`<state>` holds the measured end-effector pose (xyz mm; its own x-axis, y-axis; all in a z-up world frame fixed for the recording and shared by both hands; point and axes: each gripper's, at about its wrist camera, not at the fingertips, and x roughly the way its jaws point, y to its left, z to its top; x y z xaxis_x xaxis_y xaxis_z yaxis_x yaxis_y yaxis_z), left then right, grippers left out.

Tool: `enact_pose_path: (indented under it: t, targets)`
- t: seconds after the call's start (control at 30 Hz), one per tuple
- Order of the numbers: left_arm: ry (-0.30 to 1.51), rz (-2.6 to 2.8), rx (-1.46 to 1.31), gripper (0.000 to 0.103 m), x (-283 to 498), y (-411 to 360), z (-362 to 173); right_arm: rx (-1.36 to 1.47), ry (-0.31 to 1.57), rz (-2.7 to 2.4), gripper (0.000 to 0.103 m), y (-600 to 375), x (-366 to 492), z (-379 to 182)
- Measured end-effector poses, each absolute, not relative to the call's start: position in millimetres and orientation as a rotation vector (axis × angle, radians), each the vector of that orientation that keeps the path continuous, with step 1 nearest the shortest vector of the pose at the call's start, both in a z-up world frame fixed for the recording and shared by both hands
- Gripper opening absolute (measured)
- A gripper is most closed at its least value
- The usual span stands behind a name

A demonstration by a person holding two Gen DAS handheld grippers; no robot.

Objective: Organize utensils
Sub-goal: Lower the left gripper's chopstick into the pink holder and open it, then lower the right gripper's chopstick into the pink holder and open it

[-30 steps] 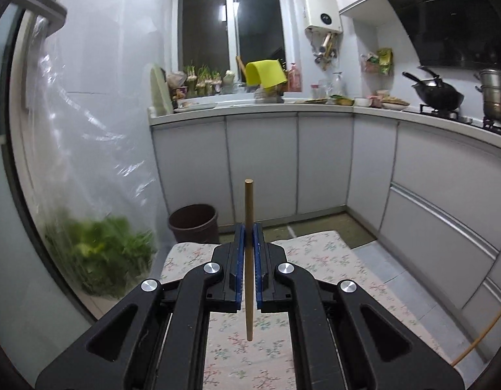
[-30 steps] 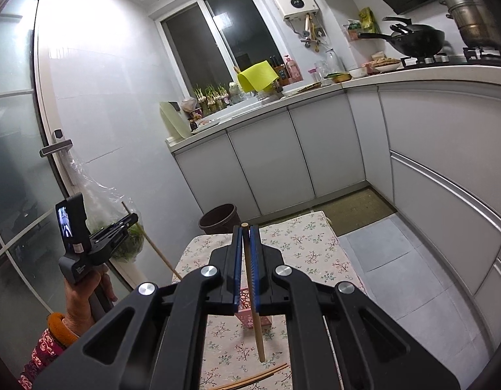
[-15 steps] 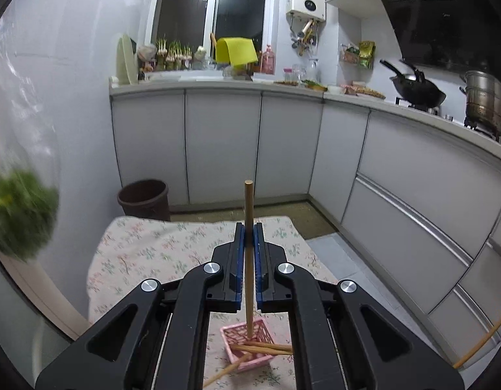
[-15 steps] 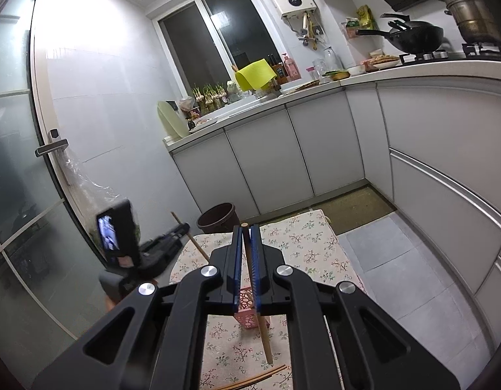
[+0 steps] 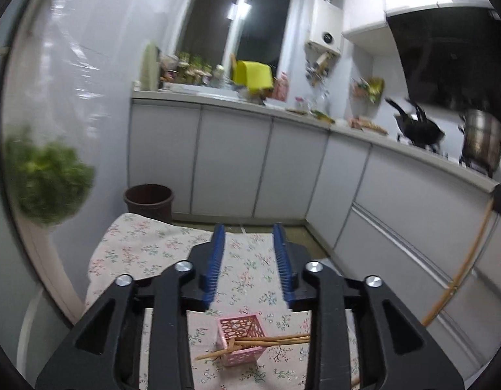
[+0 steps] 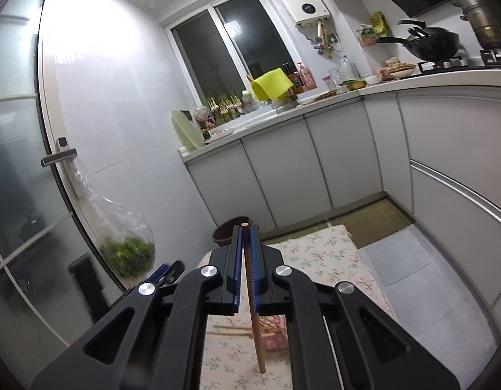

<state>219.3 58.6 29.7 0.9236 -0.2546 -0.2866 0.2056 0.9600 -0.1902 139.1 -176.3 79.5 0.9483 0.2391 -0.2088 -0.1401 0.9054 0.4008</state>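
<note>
The left gripper (image 5: 249, 260) stands wide apart with nothing between its blue pads (image 5: 214, 265), hanging above the flowered cloth (image 5: 146, 253) that covers the small table. Below and in front of it on that cloth sits the pink holder (image 5: 242, 338), a square openwork basket. Several wooden chopsticks (image 5: 269, 341) lie across the holder's rim rather than upright in it, their ends jutting out past both sides of the holder. Beyond the holder, past the far edge of the cloth, a brown bin (image 5: 148, 199) stands on the floor against the white cabinets (image 5: 231, 162), and a bag of greens (image 5: 47, 175) hangs to the holder's left, blurred.

The right gripper (image 6: 246, 256) is closed on a single chopstick (image 6: 253, 299), which runs nearly upright between its blue pads (image 6: 255, 269); its top end shows just above the fingertips and its lower end hangs free above the cloth. In the right wrist view the holder (image 6: 274, 334) lies just behind that lower end, partly hidden by the gripper's frame, with chopstick ends sticking out to its left. The counter (image 6: 347, 96) above the cabinets carries a yellow cloth (image 6: 271, 84) and a wok (image 6: 432, 45) farther right.
</note>
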Motion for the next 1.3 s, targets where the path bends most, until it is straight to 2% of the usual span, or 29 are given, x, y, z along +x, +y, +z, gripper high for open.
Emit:
enact_pose_path:
  t: [0.13, 0.27, 0.6, 0.7, 0.9, 0.93, 0.97, 1.0, 1.03, 1.07, 1.13, 1.17, 1.2, 1.23, 1.3]
  targets:
    - [0.264, -0.122, -0.212, 0.036, 190.5, 93.7, 29.6, 0.319, 0.191, 0.185, 0.005, -146.6, 161.0, 84.7]
    - [0.300, -0.088, -0.281, 0.039, 179.5, 123.5, 11.4, 0.237, 0.176, 0.163, 0.005, -119.3, 188.8, 74.5]
    - [0.387, -0.036, -0.280, 0.039, 192.6, 160.2, -29.4, 0.167, 0.239, 0.137, 0.005, -78.1, 254.5, 0.5]
    - [0.368, -0.034, -0.271, 0.039, 188.0, 165.1, -29.2, 0.204, 0.214, 0.162, 0.005, -79.8, 244.5, -6.7]
    - [0.365, -0.024, -0.252, 0.040, 185.8, 171.4, -28.0, 0.241, 0.160, 0.154, 0.009, -89.7, 209.0, 21.4]
    - [0.376, -0.032, -0.261, 0.040, 186.5, 172.6, -28.6, 0.256, 0.170, 0.150, 0.012, -93.3, 204.1, 22.5]
    - [0.387, -0.057, -0.282, 0.041, 186.9, 174.5, -28.9, 0.277, 0.190, 0.141, 0.028, -98.5, 198.2, 21.9]
    - [0.396, -0.095, -0.302, 0.045, 186.6, 175.4, -28.2, 0.299, 0.221, 0.136, 0.048, -104.4, 192.8, 18.6]
    - [0.410, -0.130, -0.308, 0.047, 186.4, 174.1, -26.9, 0.316, 0.238, 0.132, 0.051, -108.6, 189.9, 15.6]
    - [0.421, -0.158, -0.300, 0.053, 185.6, 170.9, -25.8, 0.322, 0.272, 0.114, 0.053, -113.1, 184.5, 7.9]
    - [0.434, -0.200, -0.268, 0.060, 182.8, 162.7, -23.5, 0.299, 0.347, 0.058, 0.054, -119.3, 176.4, -10.1]
    - [0.441, -0.222, -0.245, 0.063, 180.0, 155.9, -22.2, 0.301, 0.370, 0.047, 0.060, -121.8, 172.8, -18.9]
    - [0.447, -0.233, -0.233, 0.067, 177.8, 150.8, -21.4, 0.316, 0.398, 0.029, 0.077, -125.8, 168.6, -31.3]
    - [0.452, -0.245, -0.219, 0.069, 174.4, 144.3, -20.6, 0.344, 0.440, -0.004, 0.084, -131.0, 164.5, -49.1]
    - [0.444, -0.241, -0.206, 0.077, 168.4, 137.4, -20.0, 0.351, 0.537, -0.021, 0.087, -133.0, 166.9, -80.0]
